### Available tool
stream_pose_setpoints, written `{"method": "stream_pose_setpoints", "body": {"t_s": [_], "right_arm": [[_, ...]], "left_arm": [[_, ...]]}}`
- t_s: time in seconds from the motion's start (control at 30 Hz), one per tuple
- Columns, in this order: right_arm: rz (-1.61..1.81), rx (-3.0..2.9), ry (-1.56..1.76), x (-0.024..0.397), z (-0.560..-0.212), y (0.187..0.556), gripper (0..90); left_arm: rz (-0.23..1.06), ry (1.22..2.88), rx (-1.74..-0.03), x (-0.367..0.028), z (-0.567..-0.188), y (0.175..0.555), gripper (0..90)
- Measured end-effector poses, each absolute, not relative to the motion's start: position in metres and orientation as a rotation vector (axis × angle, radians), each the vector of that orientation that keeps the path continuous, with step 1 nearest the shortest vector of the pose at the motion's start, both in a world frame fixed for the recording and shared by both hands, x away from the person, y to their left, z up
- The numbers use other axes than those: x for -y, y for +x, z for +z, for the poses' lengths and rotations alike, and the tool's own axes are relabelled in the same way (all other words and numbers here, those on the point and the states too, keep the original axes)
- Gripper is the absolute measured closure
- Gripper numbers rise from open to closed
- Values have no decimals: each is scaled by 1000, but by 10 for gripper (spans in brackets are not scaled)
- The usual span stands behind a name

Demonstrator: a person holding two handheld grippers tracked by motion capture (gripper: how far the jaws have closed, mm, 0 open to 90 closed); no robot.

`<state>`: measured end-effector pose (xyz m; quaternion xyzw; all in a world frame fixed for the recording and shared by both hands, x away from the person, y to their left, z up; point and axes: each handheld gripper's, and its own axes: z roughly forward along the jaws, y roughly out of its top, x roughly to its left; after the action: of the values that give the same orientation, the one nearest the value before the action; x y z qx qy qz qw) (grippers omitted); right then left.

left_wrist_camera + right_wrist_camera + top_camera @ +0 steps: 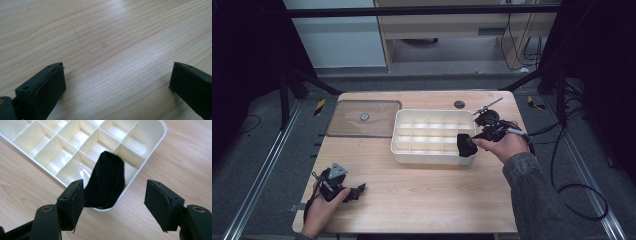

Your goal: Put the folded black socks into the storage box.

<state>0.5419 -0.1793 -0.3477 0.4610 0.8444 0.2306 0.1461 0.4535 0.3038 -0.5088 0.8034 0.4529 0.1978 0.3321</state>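
black sock [106,180] stands in tray [150,147] corner compartment.

Pale wooden tabletop [422,195] with fine grain and a soft sheen, glossy cream plastic divided box [150,142] at upper centre, matt black ribbed cloth [107,180] in its corner, matt black plastic tool [115,202] pads

Wooden table [422,195] – white divided tray [432,158], clear lid [362,120]
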Motion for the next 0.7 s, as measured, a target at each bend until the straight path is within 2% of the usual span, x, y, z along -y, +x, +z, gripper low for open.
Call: {"method": "stream_pose_setpoints", "body": {"t_s": [0.23, 0.3, 0.43, 0.53, 0.6, 0.7], "right_arm": [[689, -2382, 1351, 187, -324, 545, 240], [698, -2381, 1352, 188, -319, 547, 354], [660, -2378, 1354, 187, -313, 549, 690], [629, -2376, 1366, 184, -313, 553, 823], [633, -2382, 1376, 183, -314, 555, 878], [630, -2390, 1373, 180, -315, 559, 900]], "left_arm": [[518, 2105, -1180, -304, -509, 453, 0], [517, 2106, -1180, -304, -509, 453, 0], [517, 2106, -1180, -304, -509, 453, 0], [517, 2106, -1180, -304, -509, 453, 0], [516, 2106, -1180, -304, -509, 453, 0], [514, 2108, -1179, -304, -508, 453, 0]]}}
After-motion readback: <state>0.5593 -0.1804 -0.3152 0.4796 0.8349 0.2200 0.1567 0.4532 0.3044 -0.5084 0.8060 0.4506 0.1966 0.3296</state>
